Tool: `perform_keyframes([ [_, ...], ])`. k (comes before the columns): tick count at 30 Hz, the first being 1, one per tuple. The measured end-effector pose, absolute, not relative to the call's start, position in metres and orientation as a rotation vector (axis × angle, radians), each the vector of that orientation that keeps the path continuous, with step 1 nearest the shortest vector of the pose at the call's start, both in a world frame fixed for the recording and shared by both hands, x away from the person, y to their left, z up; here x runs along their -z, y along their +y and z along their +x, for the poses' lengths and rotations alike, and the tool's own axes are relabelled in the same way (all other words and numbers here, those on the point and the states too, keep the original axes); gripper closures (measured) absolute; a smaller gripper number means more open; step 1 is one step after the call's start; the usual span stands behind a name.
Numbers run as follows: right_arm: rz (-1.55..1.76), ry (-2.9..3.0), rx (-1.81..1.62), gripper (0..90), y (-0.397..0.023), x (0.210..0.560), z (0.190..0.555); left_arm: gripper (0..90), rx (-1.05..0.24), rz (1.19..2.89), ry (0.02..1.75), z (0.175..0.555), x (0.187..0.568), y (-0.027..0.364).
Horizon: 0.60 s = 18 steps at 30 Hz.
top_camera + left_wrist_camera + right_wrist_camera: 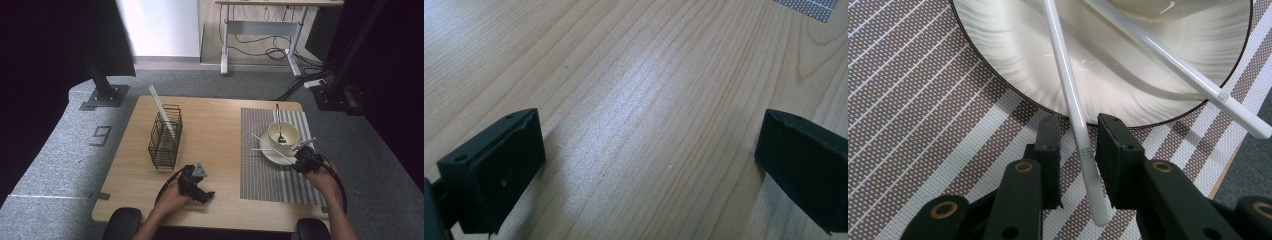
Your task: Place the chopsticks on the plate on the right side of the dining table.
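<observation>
Right gripper (1075,132) fingers narrow, flanking chopstick (1068,95) at plate (998,55) 6 o'clock, not clamped; risk: rolls off. Left gripper (649,165) fingers wide, empty.

A light wooden table (215,135) stands on grey carpet (60,150). On its left part stands a black wire basket (165,136); on its right lies a striped mat (272,170). The left gripper (200,192) rests on the wood near the front edge.
</observation>
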State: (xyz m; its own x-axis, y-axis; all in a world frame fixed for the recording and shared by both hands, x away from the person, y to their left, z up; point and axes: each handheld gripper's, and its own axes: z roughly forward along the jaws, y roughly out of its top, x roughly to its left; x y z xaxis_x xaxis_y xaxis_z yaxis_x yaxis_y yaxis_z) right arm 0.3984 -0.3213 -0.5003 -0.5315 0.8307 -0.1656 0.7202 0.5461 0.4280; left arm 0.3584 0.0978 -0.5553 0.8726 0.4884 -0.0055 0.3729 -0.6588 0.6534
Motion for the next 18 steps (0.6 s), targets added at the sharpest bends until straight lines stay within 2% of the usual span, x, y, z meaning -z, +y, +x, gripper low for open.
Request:
perform_keyframes([
  [7, 1.294, 2.403, -0.493, 58.3, -0.322, 0.497, 0.395, 0.0, -0.223, 2.363, 0.618, 0.358, 0.555, 0.098],
  [8, 1.307, 2.374, -0.52, 53.5, -0.321, 0.495, 0.393, 0.0, -0.223, 2.363, 0.618, 0.358, 0.555, 0.098],
  [9, 1.307, 2.374, -0.52, 53.5, -0.321, 0.495, 0.393, 0.0, -0.223, 2.363, 0.618, 0.358, 0.555, 0.098],
  [12, 1.304, 2.334, -0.593, 42.2, -0.318, 0.489, 0.387, 0.0, -0.223, 2.364, 0.618, 0.358, 0.555, 0.098],
  [13, 1.304, 2.334, -0.593, 42.2, -0.318, 0.489, 0.387, 0.0, -0.223, 2.364, 0.618, 0.358, 0.555, 0.098],
  [14, 1.313, 2.322, -0.638, 36.0, -0.317, 0.488, 0.384, 0.0, -0.223, 2.364, 0.618, 0.358, 0.555, 0.098],
  [15, 1.313, 2.322, -0.638, 36.0, -0.317, 0.488, 0.384, 0.0, -0.223, 2.364, 0.618, 0.358, 0.555, 0.098],
  [18, 1.376, 2.259, -0.739, 20.6, -0.315, 0.49, 0.378, 0.0, -0.223, 2.363, 0.618, 0.358, 0.555, 0.098],
])
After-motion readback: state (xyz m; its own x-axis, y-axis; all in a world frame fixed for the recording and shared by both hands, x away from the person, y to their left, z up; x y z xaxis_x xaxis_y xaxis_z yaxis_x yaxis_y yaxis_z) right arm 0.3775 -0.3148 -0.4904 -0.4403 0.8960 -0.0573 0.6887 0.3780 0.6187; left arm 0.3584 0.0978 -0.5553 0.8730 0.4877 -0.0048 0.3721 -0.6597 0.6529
